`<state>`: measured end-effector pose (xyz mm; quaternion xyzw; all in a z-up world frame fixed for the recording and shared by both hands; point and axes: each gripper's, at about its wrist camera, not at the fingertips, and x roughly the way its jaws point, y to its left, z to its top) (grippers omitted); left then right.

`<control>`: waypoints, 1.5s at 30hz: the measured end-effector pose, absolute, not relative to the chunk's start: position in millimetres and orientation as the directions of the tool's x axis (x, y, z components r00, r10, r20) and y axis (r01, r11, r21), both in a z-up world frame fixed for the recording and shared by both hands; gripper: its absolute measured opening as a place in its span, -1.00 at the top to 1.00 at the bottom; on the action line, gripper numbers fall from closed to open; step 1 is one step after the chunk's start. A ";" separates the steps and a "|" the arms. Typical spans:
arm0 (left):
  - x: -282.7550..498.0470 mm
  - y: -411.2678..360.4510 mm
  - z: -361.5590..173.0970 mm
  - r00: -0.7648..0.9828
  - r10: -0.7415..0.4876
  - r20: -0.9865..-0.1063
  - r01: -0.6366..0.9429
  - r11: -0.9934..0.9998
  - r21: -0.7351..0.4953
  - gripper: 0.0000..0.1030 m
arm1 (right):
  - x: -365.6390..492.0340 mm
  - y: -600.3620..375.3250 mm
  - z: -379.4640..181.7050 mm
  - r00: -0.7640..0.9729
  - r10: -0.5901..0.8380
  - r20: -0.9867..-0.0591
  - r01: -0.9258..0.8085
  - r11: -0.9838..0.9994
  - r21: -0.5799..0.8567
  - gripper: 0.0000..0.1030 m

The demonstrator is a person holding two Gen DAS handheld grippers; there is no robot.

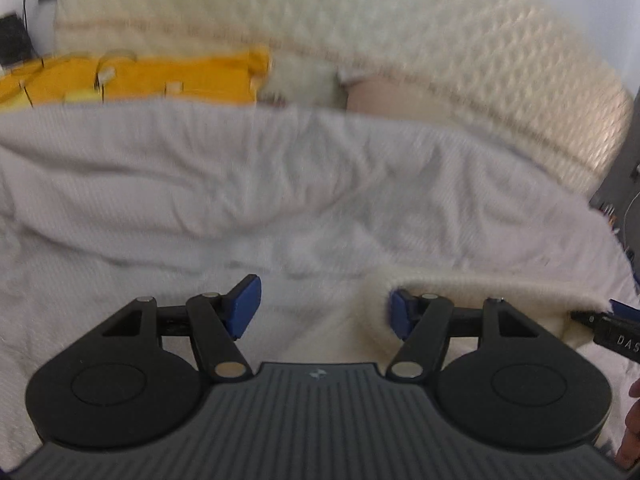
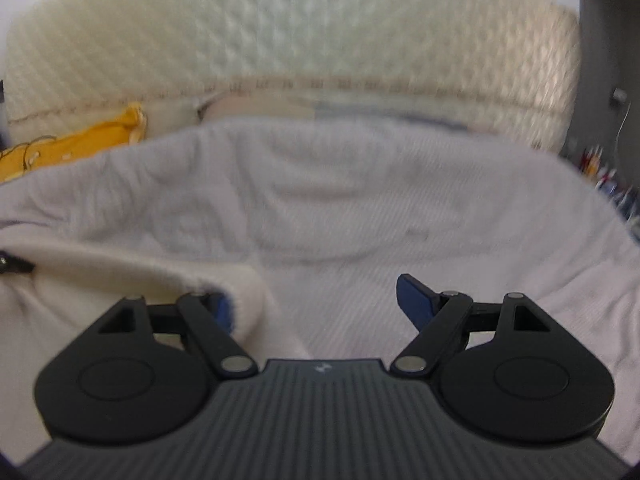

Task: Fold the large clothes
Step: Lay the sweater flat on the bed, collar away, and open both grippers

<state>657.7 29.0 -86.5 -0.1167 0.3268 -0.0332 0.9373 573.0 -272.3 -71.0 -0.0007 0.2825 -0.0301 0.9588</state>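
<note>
1. The left gripper is seen wide open, with nothing pinched.
2. The right gripper is wide open too.
3. The big white garment is spread on the bed, its fluffy cream edge lying between both grippers.

Both tools tilt downward, side by side: the left hand-held gripper has its blue pads spread wide apart, and the right hand-held gripper likewise stands wide, while fingertips of the person's hand show at the edge.
</note>
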 end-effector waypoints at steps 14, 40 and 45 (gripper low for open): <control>676.2 11.5 -99.6 0.604 -0.208 -0.770 0.030 0.971 -0.239 -0.53 | 624.8 -251.4 -88.8 0.649 0.040 -0.760 -0.030 0.999 0.027 -0.57; 408.1 18.7 33.2 0.813 -0.245 -0.528 0.128 0.960 -0.248 -0.63 | 400.8 -237.0 44.0 0.727 0.224 -0.649 -0.164 0.975 0.153 -0.75; 306.8 25.9 49.1 0.834 -0.240 -0.497 0.133 0.961 -0.242 -0.63 | 313.5 -234.5 64.2 0.757 0.239 -0.609 -0.174 0.971 0.165 -0.75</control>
